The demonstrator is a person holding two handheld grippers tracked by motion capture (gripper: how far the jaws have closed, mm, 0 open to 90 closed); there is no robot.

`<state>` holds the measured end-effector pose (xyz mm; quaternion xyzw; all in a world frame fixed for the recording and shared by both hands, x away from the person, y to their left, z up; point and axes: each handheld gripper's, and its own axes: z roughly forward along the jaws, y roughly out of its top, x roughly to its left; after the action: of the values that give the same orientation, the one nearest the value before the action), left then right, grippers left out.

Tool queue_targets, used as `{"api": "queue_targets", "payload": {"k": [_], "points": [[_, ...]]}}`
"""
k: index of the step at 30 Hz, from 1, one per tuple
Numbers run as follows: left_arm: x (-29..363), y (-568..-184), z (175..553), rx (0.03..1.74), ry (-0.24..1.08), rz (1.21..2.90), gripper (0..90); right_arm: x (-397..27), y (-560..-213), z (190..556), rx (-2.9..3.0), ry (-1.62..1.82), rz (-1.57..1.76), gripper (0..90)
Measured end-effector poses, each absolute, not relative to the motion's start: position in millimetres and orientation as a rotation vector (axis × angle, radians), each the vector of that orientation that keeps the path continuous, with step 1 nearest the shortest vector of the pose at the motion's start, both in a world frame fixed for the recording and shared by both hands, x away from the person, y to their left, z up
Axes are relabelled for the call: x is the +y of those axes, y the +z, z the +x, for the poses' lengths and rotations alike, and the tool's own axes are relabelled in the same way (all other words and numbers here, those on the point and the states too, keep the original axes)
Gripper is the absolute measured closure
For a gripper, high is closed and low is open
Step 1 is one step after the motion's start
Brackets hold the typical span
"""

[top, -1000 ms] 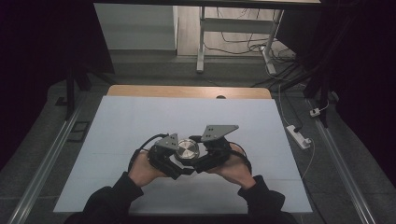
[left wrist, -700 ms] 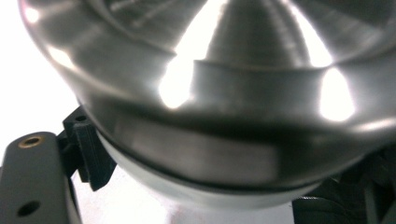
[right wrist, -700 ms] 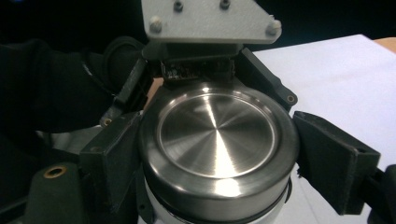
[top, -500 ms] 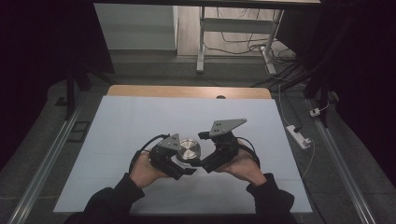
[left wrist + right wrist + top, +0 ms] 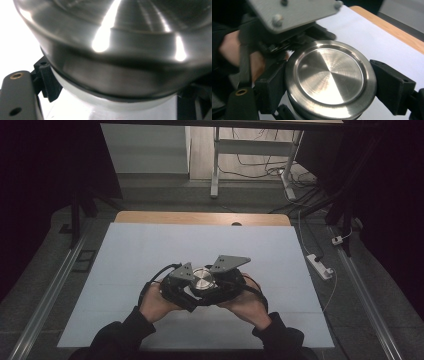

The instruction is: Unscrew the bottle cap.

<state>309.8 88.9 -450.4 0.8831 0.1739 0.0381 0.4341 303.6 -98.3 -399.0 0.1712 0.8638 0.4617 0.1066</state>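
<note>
My left gripper (image 5: 187,285) is clamped on the white body under the steel lid (image 5: 202,279), low on the jar's left flank; the jar stands upright between both tongs, near the desk's (image 5: 150,245) front edge; my right gripper (image 5: 329,87) has just been closing, its pads now pressing the lid's rim from either side, axis vertical, ready to twist

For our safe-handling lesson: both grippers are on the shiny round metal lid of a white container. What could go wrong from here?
1. The metal lid is smooth and glossy, so the right gripper, clamped on its rim, could slip as it turns.
2. The left gripper grips the white container just under the lid; if that hold gives, the container may spin along.
3. It could tip on the table.
</note>
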Motion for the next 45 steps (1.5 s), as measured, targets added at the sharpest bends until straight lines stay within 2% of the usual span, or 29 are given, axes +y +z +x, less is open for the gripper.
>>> {"api": "queue_targets", "payload": {"k": [7,13,33,45], "points": [[92.7,-451.7,311.4,0.254,-0.03,2.214,15.2,-110.0,-401.0,314.9,2.677,1.537,0.339,18.2],[92.8,-453.9,312.0,0.231,-0.033,2.229,15.2,-115.4,-398.5,317.9,2.677,1.597,0.306,18.2],[102.2,-460.5,321.9,0.349,0.035,2.233,15.2,-124.5,-391.5,318.1,2.585,1.572,0.36,18.1],[113.4,-466.1,332.7,0.476,0.092,2.201,15.3,-125.3,-397.6,311.8,2.559,1.559,0.393,18.1]]}}
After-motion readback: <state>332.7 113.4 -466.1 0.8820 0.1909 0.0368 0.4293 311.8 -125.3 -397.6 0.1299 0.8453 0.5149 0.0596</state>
